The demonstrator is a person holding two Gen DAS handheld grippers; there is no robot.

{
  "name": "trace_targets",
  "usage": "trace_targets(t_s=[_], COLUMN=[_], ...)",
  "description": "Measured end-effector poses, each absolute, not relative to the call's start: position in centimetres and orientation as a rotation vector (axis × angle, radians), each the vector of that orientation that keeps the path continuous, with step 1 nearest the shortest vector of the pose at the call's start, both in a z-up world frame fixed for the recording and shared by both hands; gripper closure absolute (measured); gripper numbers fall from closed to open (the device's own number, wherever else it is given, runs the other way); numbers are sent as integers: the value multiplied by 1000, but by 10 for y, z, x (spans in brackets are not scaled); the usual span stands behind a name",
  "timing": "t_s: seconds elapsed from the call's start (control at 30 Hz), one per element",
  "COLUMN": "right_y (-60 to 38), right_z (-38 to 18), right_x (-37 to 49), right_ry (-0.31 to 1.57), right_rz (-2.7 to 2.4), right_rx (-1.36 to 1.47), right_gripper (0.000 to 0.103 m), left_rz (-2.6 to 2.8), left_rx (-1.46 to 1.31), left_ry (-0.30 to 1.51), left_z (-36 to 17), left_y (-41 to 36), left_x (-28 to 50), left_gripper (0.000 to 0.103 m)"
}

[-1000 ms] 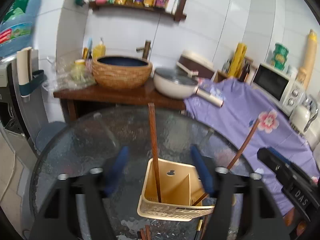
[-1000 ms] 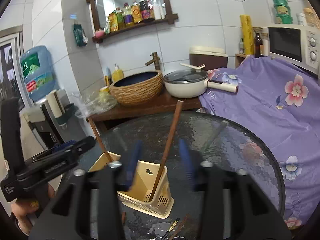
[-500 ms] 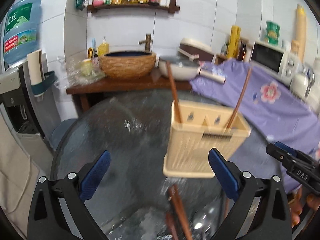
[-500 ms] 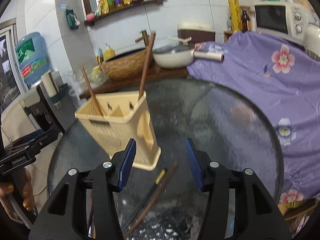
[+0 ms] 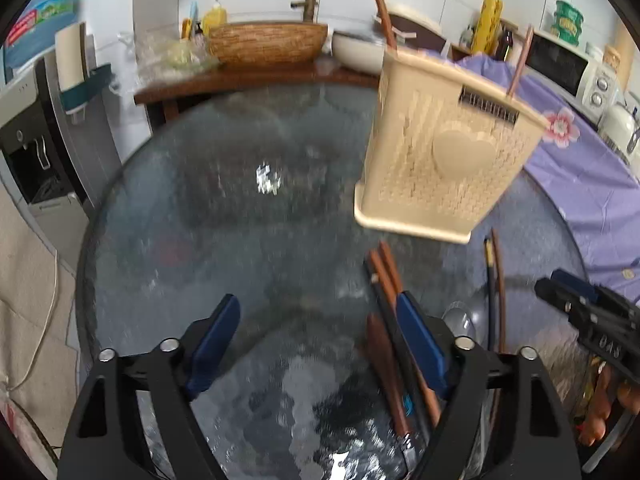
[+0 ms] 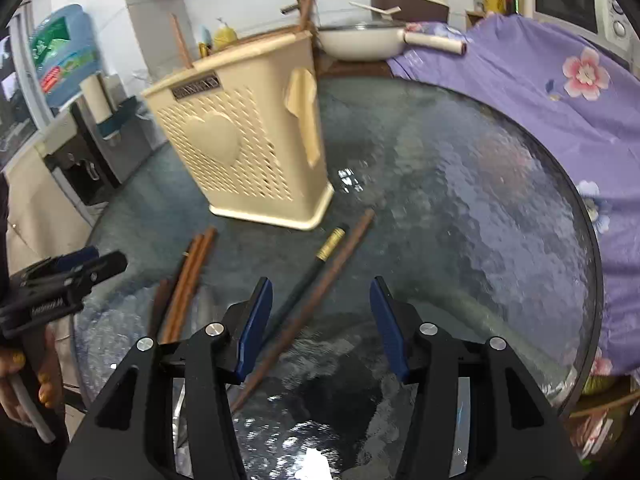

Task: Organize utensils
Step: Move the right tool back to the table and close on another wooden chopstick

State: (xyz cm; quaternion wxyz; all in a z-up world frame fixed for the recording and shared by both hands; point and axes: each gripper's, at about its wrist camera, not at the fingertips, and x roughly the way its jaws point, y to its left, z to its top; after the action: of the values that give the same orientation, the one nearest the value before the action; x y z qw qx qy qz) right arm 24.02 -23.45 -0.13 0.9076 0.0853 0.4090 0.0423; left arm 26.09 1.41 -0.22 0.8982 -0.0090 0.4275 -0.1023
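Observation:
A beige perforated utensil holder (image 5: pixel 440 148) stands on the round glass table (image 5: pixel 240 208), with two brown chopsticks (image 5: pixel 382 12) sticking up from it. It also shows in the right wrist view (image 6: pixel 248 140). Several loose chopsticks lie in front of it: a brown pair (image 6: pixel 188 280), a black one with a gold band (image 6: pixel 316 268) and a brown one (image 6: pixel 324 284). A metal spoon (image 5: pixel 460 320) lies among them. My left gripper (image 5: pixel 320 340) is open and empty, low over the table. My right gripper (image 6: pixel 320 324) is open and empty above the black and brown chopsticks.
A wooden side table (image 5: pixel 248 76) behind holds a woven basin (image 5: pixel 268 42) and a white pan (image 6: pixel 360 42). A purple floral cloth (image 6: pixel 540 80) covers the counter at right, with a microwave (image 5: pixel 568 64). A water dispenser (image 5: pixel 40 100) stands at left.
Both grippers have pulled back and down from above the holder toward the near table edge. The holder now stands farther off and the loose chopsticks lie under the fingers.

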Motion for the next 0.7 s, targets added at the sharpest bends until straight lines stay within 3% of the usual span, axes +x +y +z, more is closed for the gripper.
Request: trace_targets(t_s=[0.2, 0.5, 0.7], right_y=[-234, -226, -224], right_z=[-15, -22, -24], right_x=[248, 258, 261], right_ry=[907, 950, 945], right_rz=[55, 42, 49], right_rx=[175, 167, 170], right_gripper=[61, 66, 67], left_rz=[-224, -260, -291], left_rx=[-21, -9, -42], left_ry=[960, 996, 1016], left_z=[-25, -36, -37], left_y=[15, 6, 4], left_x=[258, 250, 248], left_gripper=[50, 61, 63])
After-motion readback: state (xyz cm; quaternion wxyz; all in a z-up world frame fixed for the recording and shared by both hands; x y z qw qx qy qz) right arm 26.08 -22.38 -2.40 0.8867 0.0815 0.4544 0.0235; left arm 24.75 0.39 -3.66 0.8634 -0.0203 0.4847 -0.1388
